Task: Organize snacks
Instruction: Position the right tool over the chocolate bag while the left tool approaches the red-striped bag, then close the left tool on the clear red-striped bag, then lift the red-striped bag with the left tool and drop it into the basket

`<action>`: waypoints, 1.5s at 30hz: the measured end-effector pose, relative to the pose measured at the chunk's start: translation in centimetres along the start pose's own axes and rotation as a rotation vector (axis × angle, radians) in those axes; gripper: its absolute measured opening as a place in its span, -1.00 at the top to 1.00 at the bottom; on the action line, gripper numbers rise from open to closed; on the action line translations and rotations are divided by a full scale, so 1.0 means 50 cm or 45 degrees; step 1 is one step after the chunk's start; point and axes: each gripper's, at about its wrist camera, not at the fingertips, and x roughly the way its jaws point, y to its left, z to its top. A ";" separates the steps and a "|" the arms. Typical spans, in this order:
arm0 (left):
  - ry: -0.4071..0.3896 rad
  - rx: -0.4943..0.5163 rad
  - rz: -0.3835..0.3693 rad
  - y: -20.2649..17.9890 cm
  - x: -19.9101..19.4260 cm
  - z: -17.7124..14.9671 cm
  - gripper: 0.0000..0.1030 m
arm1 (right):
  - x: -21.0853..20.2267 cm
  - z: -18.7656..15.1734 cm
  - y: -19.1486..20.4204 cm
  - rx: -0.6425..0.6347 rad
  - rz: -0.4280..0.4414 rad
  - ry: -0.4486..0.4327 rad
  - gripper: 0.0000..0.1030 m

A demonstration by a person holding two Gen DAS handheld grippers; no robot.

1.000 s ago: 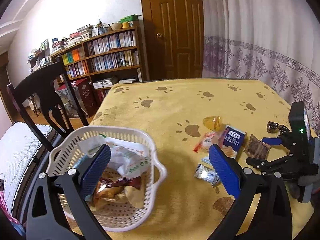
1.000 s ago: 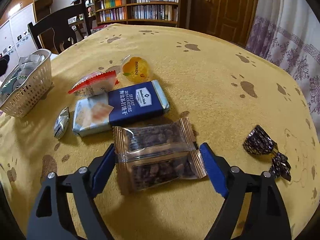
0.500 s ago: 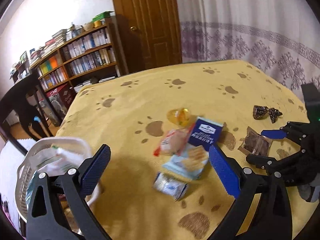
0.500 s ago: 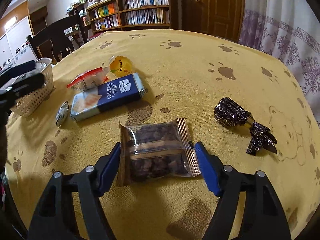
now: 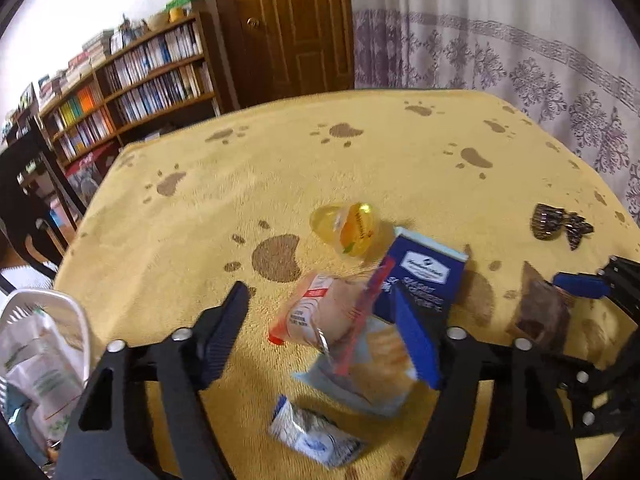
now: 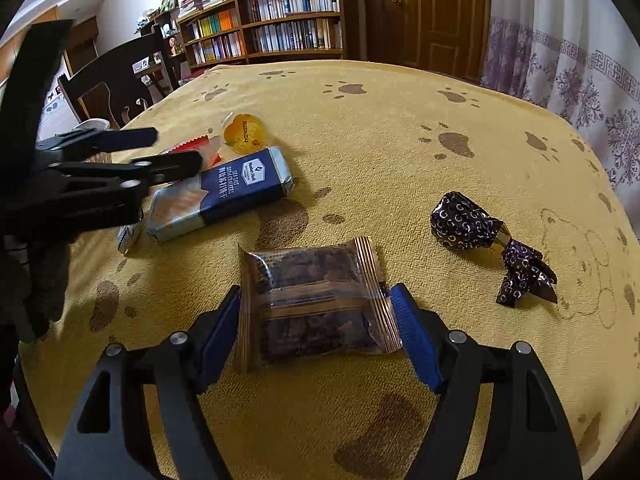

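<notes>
On the yellow surface [image 6: 360, 128], the right hand-held gripper [image 6: 316, 322] sat spread wide around a brown snack packet [image 6: 312, 300], pads not touching. Left hand-held gripper [image 5: 320, 334] hovered released above the red-edged wrapper [image 5: 324, 312].

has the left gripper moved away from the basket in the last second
Yes. The left gripper has swung right, from over the basket to the red-edged packet and cracker pack; the basket now sits at the view's left edge.

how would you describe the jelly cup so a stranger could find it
On the yellow paw-print cloth, find the blue cracker pack. The jelly cup lies just beyond its dark end: the only round, clear orange item there.
</notes>
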 end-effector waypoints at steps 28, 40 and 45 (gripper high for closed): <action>-0.039 -0.127 -0.122 0.025 -0.031 0.003 0.40 | -0.001 0.002 0.000 0.007 0.009 -0.004 -0.44; -0.135 -0.145 -0.132 0.039 -0.094 0.024 0.57 | -0.001 0.002 -0.001 0.008 0.010 -0.005 -0.44; -0.124 -0.161 -0.141 0.044 -0.091 0.029 0.10 | -0.001 0.002 -0.001 0.008 0.010 -0.005 -0.44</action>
